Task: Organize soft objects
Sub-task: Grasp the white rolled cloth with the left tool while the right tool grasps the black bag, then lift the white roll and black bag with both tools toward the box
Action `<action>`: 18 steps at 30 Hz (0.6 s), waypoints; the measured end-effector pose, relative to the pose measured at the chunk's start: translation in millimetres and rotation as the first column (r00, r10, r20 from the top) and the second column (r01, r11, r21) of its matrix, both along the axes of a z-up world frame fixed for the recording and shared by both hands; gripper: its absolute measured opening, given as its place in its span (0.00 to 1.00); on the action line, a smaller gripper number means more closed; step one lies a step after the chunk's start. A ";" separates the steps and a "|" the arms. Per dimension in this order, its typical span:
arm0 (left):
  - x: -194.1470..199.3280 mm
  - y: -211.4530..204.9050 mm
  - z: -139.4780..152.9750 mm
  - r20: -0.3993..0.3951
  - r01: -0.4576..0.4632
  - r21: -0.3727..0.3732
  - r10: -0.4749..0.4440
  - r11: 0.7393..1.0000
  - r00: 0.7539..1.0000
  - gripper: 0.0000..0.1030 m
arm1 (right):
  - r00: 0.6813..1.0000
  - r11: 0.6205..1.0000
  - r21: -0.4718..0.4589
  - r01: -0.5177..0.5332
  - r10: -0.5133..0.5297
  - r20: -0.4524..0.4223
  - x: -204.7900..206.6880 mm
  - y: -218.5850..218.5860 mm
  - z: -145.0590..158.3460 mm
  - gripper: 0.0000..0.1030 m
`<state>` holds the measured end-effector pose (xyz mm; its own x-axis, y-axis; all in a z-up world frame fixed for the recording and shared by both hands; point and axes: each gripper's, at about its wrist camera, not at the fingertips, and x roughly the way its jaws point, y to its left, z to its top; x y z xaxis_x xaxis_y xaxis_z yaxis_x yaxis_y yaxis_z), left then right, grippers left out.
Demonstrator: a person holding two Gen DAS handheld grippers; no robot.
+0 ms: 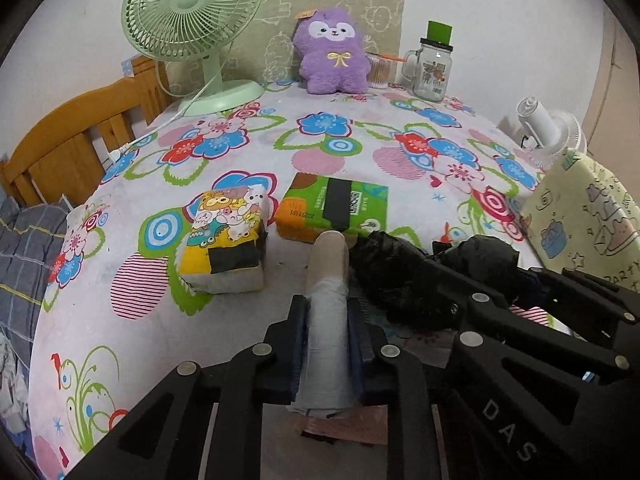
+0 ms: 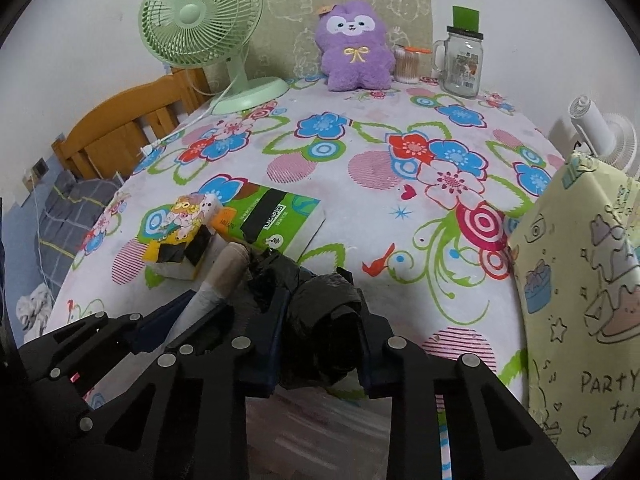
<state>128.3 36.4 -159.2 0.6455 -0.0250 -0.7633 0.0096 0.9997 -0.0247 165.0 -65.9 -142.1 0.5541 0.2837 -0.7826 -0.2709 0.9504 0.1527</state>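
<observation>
Floral-cloth worktop (image 1: 240,320): left hand-held gripper (image 1: 326,312) pinches a rolled beige sock (image 1: 326,264); right hand-held gripper (image 2: 320,320) pinches a black bundle (image 2: 324,312).

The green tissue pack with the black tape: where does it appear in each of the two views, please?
Left wrist view: the green tissue pack lies at centre, just beyond the beige roll, right of the cartoon tissue pack.
Right wrist view: it lies left of centre, above the black bundle.
Shared landmark: the purple plush toy stands at the table's far edge in both views.
</observation>
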 end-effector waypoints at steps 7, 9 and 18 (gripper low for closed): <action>-9.5 -5.1 10.3 0.025 0.006 -0.003 -0.006 1.000 1.000 0.17 | 1.000 1.000 0.011 0.007 -0.007 0.023 -10.3 -5.2 10.6 0.30; -12.1 -6.1 13.4 0.033 0.008 -0.006 -0.007 1.000 0.999 0.17 | 0.999 1.000 0.015 0.010 -0.010 0.031 -13.2 -7.3 14.4 0.30; -25.5 -12.4 26.2 0.065 0.019 -0.005 -0.019 1.000 0.998 0.17 | 0.998 1.000 0.012 0.026 -0.027 0.063 -26.7 -15.7 28.8 0.30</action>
<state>102.8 24.0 -133.0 0.6930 -0.0420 -0.7197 0.0304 0.9991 -0.0290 138.4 -81.6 -113.3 0.6098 0.2763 -0.7429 -0.2549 0.9558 0.1463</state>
